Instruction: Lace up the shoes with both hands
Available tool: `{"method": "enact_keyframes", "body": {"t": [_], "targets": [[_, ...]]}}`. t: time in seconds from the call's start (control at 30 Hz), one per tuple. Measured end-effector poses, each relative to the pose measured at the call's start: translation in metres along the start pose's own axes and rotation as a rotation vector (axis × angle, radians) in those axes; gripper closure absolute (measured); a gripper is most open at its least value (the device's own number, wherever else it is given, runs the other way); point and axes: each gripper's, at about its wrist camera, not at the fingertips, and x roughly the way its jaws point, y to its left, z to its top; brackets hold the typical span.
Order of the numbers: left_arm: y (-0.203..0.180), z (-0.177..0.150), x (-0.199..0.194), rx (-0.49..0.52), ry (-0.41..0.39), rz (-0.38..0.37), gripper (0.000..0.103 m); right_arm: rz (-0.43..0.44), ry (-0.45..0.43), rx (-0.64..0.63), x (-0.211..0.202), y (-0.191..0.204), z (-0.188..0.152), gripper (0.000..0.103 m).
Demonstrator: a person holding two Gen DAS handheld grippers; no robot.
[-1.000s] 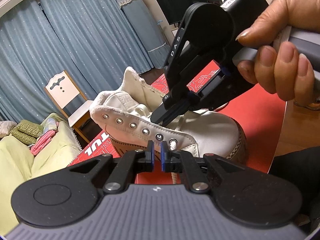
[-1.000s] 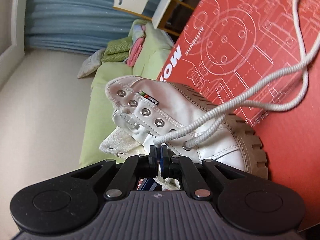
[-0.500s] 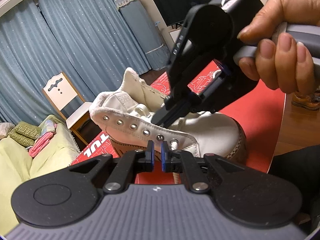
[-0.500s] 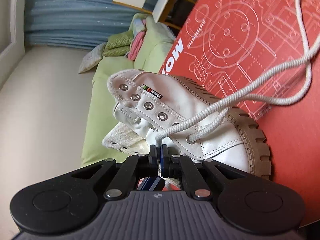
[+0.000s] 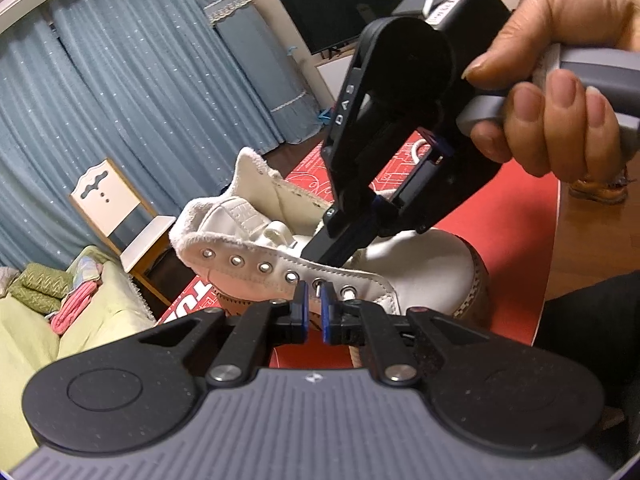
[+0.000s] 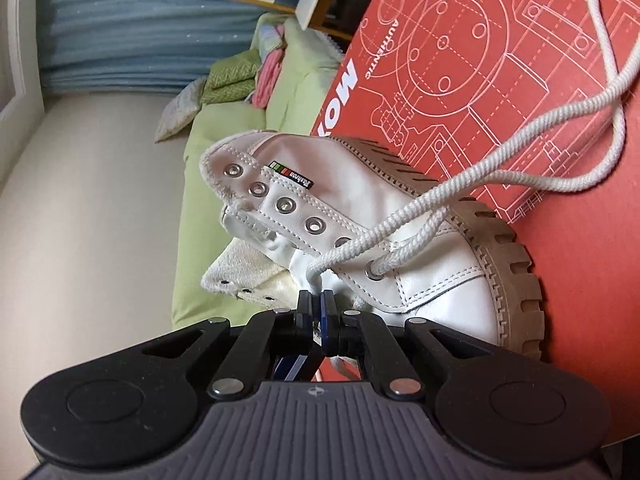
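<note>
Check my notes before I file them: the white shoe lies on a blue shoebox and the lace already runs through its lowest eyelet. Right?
Not quite. The shoebox is red, not blue, as the right wrist view shows. The rest holds: there the white shoe lies on it and the lace runs through its lowest eyelet.

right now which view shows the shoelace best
The right wrist view. The white shoelace runs from the lowest eyelet of the white shoe, loops over the red shoe box and returns to the right gripper. In the left wrist view the gripper hides nearly all of it.
</note>
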Motion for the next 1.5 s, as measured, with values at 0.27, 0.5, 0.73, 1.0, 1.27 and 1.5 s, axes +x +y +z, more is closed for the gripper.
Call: {"method": "enact_keyframes", "body": {"t": [0.27, 0.5, 0.73, 1.0, 1.27, 1.5], "targets": [[0.014, -0.006, 0.001, -0.045, -0.018, -0.088, 0.103, 0.047, 0.054, 0.059, 0.004, -0.011, 0.010, 0.100], [0.020, -0.021, -0.021, -0.023, 0.065, -0.010, 0.103, 0.033, 0.012, -0.059, -0.008, -0.007, 0.007, 0.094], [0.043, -0.050, -0.034, -0.161, 0.100, 0.015, 0.100, -0.002, -0.007, -0.205, -0.025, 0.000, -0.005, 0.093], [0.033, -0.017, -0.014, -0.122, -0.032, -0.095, 0.086, 0.048, -0.011, -0.162, -0.017, 0.002, -0.003, 0.091], [0.032, -0.012, -0.002, -0.134, -0.031, -0.135, 0.103, 0.042, 0.000, -0.233, -0.026, 0.004, -0.003, 0.091], [0.031, -0.025, -0.021, -0.078, 0.042, -0.004, 0.103, -0.115, -0.031, -0.556, -0.029, 0.027, -0.023, 0.099]]}}
